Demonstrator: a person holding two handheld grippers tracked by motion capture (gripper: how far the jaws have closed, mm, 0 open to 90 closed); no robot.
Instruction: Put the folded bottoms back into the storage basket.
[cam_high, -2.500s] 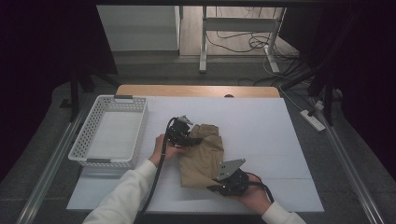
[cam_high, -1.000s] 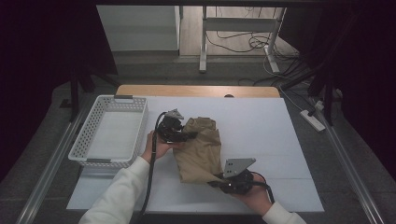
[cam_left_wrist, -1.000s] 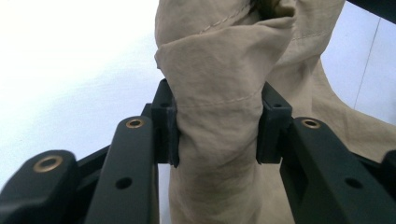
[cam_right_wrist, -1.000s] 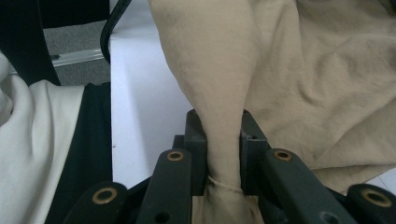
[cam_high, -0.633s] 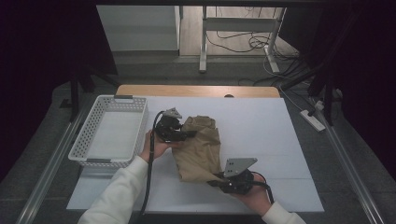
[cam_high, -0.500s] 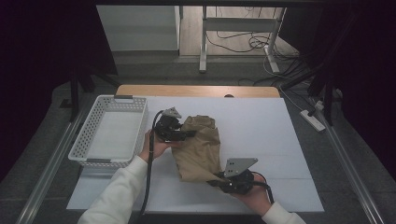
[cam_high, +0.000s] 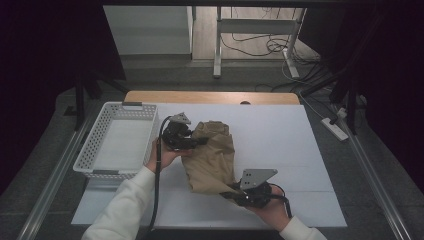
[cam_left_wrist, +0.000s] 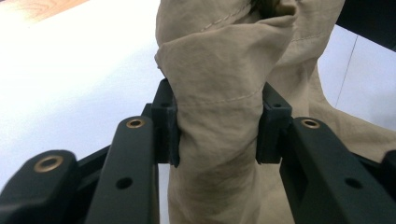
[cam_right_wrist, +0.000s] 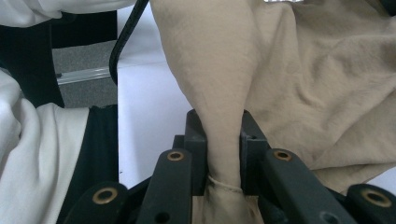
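White tabletop (cam_high: 300, 145) fills mid-frame from above, with a tan cloth (cam_high: 212, 155) bunched at its centre between left gripper (cam_high: 192, 142) and right gripper (cam_high: 232, 190). Left gripper view: pads clamp a thick cloth fold (cam_left_wrist: 217, 121). Right gripper view: jaws pinch a narrow twist (cam_right_wrist: 224, 140).

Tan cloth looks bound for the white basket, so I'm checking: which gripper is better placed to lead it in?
Probably left: the left gripper, clamped on the tan cloth, sits beside the white basket.
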